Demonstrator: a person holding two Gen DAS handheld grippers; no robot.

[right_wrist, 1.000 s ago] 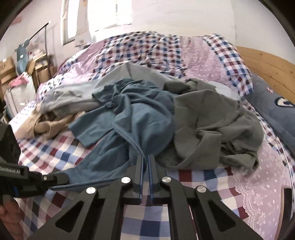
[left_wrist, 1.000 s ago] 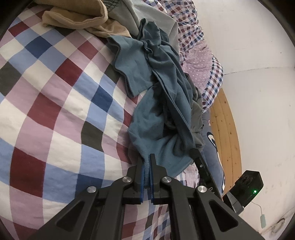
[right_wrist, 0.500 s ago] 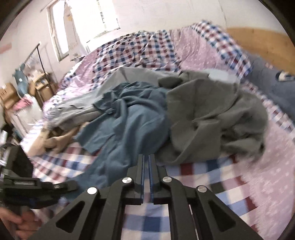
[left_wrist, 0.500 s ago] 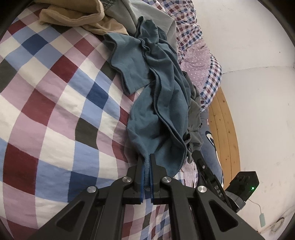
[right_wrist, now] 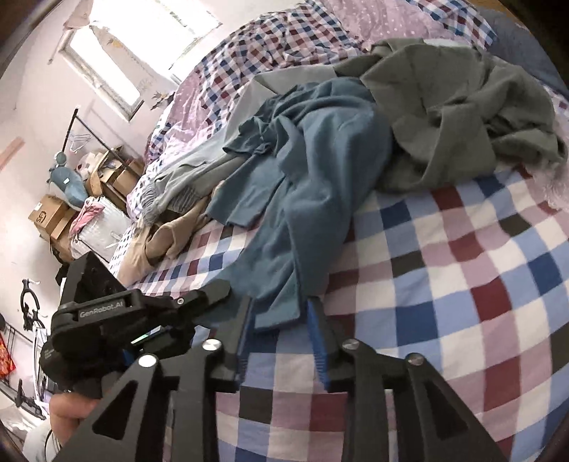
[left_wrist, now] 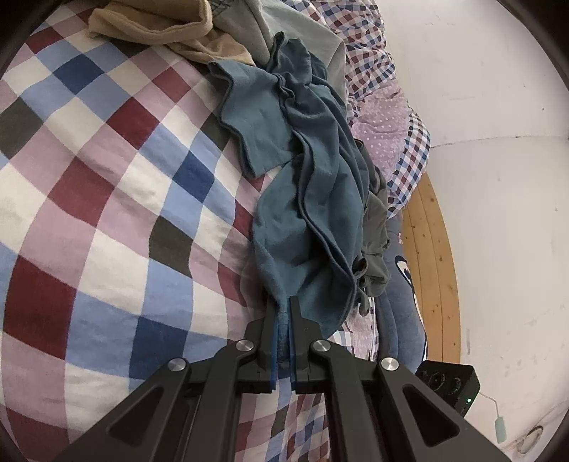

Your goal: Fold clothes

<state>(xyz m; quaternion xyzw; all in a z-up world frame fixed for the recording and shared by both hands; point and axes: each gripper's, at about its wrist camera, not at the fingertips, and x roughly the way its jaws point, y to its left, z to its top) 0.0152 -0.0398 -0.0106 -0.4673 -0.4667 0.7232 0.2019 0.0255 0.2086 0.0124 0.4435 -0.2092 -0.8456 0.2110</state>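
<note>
Left gripper [left_wrist: 283, 302] has its two blue-padded fingers pressed together on a pinch of the blue shirt [left_wrist: 313, 199], at the shirt's near edge. From that pinch the shirt runs away in long rumpled folds across the checked bedspread [left_wrist: 106, 199], one flat flap lying to its left side. Beyond the shirt's far end lie a tan garment [left_wrist: 167, 28] and a pale grey one [left_wrist: 281, 25]. Tucked against the shirt's right side is a dark grey garment [left_wrist: 377, 231], and past that the wooden headboard [left_wrist: 434, 256].

Seen from the right wrist, the left gripper [right_wrist: 213, 295] sits at the shirt's [right_wrist: 313, 184] lower left, a hand [right_wrist: 67, 415] under its body. Right gripper [right_wrist: 281, 312] stands with its fingers spread wide, one on either side of the shirt's lower corner; the cloth appears to lie between them without being squeezed, though the edge is blurred. To the shirt's right the grey garment [right_wrist: 458, 106] is heaped on the bedspread [right_wrist: 462, 284]. Left of the shirt are the tan garment [right_wrist: 167, 241] and, off the bed, cardboard boxes [right_wrist: 49, 216].
</note>
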